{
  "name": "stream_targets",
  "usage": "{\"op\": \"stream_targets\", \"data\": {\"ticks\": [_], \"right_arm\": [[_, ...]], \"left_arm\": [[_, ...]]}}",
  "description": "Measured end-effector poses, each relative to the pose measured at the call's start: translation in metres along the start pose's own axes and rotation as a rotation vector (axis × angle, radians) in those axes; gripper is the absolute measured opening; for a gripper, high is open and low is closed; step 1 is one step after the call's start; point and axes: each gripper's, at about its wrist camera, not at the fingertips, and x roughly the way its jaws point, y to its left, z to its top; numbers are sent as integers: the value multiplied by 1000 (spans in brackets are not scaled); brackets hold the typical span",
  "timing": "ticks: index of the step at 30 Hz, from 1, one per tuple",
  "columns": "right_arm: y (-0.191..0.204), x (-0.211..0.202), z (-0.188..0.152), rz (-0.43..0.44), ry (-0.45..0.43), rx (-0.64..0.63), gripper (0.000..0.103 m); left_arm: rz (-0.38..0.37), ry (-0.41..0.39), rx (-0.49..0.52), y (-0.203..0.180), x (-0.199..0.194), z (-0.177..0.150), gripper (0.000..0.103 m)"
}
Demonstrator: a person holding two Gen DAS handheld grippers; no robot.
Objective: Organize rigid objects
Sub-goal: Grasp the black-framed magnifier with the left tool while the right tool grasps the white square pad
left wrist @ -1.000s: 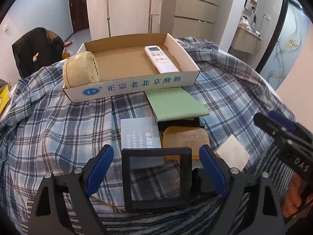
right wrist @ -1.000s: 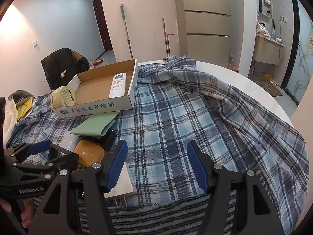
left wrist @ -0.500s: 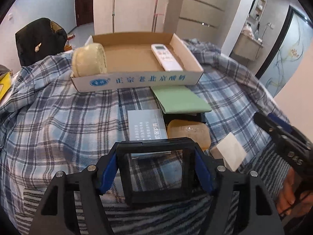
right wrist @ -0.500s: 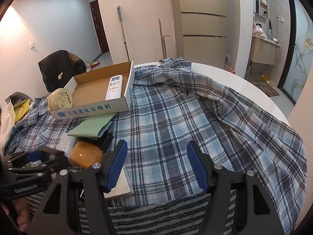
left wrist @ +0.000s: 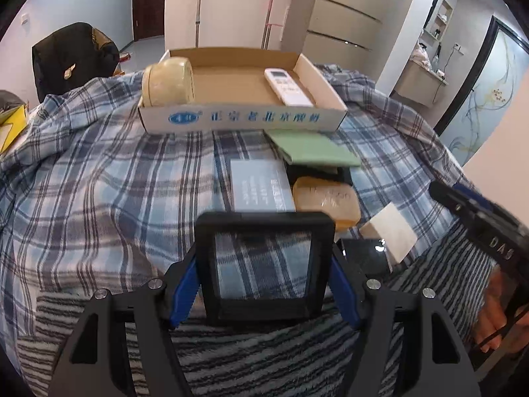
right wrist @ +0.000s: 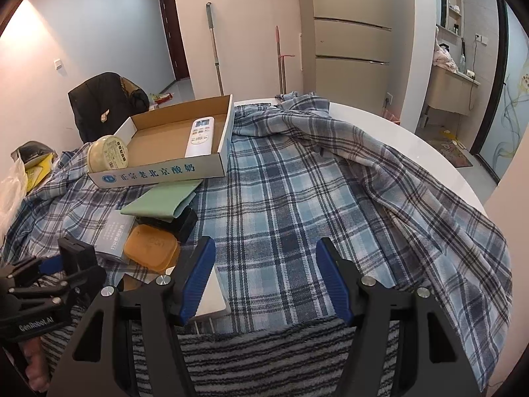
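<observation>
Black square frame point(left wrist: 264, 266) clamped in left gripper point(left wrist: 264, 286), right gripper point(right wrist: 264, 278) parted and empty, orange case point(left wrist: 325, 202), grey booklet point(left wrist: 261, 190), white block point(left wrist: 388, 236) crowding ahead before cardboard box point(left wrist: 243, 120)

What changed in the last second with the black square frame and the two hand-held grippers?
The left hand-held gripper has just closed its jaws on the black square frame, which lay loose between them a second ago, and now grips its sides. The right hand-held gripper stayed open and empty. The cardboard box, remote control and orange soap bar stayed put.
</observation>
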Motion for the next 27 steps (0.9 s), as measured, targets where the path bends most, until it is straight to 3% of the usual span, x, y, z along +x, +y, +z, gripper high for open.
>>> {"op": "stream_targets", "data": {"ticks": [6,10,17,27], "right_arm": [[0,-8,3,-4,-17,-12,62],[2,-8,3,10,0,-47,62],[19,9,-2,125,114,-140,62],[37,24,-10,159,195,-206,62]], "left_arm": [[-16,60,-46,8,14,0,71],[-41,14,-61,11,6,-2,71],[-101,-139,-91,19,-20,-4,71],[-61,-152,-91,16,-22,-3,71]]}}
